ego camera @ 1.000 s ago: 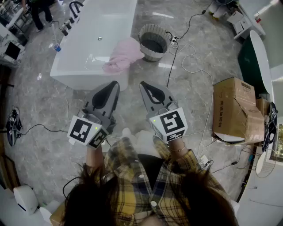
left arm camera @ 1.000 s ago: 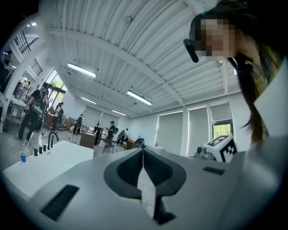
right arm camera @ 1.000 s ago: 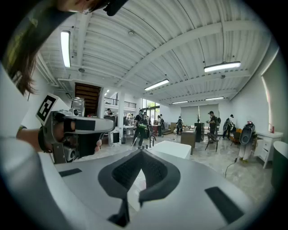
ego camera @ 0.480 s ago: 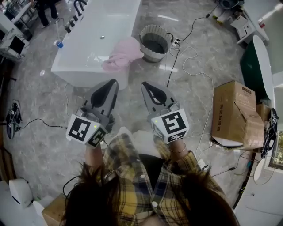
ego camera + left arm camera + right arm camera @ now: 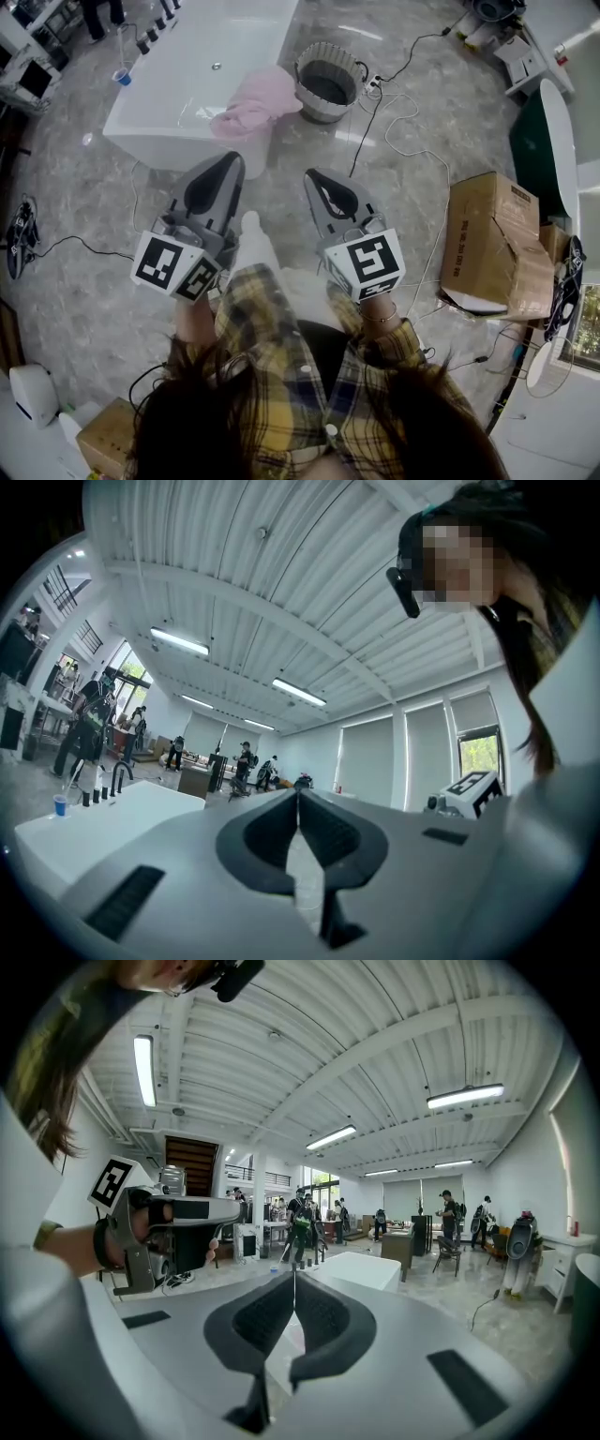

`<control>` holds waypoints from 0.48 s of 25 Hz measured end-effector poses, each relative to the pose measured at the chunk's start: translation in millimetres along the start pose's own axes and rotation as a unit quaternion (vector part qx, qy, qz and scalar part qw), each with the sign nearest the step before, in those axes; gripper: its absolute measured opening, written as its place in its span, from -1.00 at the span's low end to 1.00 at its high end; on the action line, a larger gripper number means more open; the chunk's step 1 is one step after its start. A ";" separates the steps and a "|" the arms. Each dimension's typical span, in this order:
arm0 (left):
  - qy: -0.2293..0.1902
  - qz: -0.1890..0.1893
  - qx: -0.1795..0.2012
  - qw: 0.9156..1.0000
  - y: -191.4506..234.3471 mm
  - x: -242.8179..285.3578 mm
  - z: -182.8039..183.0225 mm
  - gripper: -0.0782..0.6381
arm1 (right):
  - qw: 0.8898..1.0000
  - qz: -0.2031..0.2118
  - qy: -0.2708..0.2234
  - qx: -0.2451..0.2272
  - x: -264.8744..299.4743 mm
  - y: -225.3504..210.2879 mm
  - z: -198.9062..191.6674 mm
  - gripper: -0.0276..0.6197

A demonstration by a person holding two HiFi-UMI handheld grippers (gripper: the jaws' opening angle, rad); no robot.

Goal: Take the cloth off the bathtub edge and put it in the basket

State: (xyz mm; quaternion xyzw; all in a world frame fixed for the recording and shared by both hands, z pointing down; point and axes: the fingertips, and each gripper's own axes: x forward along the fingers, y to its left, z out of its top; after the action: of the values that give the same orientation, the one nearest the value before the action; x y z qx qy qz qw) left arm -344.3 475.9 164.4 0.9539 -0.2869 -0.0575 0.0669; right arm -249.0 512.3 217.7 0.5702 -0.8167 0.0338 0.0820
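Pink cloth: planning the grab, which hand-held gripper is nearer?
Left. The left hand-held gripper is just below the cloth; the right hand-held gripper is farther, lower right.

The bathtub (image 5: 187, 56) ran off the head view's top edge. The pink cloth (image 5: 253, 103) hid its near corner and rim.

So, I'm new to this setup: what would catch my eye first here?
The pink cloth draped over the near corner of the white bathtub stands out at top centre, the basket on the floor just right of it. Nearer, the left gripper and right gripper, both shut and empty, point toward them.
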 end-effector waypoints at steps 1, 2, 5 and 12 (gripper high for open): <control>-0.001 0.001 0.001 1.000 4.2 2.6 0.1 -0.72 | 1.000 0.000 0.001 0.000 3.6 -2.2 -1.6 -0.87; -0.002 0.002 0.002 1.000 8.5 5.6 -0.3 -0.72 | 1.000 0.000 0.002 0.001 7.7 -5.1 -3.4 -0.87; 0.001 0.001 0.006 1.000 24.2 18.2 -1.1 -0.72 | 1.000 -0.003 0.001 0.007 25.7 -16.3 -5.8 -0.87; 0.007 -0.017 0.011 1.000 88.1 72.9 9.7 -0.72 | 1.000 -0.006 0.009 0.018 104.9 -45.8 4.9 -0.87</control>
State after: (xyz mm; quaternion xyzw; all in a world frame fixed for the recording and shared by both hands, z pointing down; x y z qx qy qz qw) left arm -332.9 361.7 163.8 0.9598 -0.2704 -0.0489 0.0574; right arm -241.7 398.6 229.2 0.5765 -0.8115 0.0530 0.0788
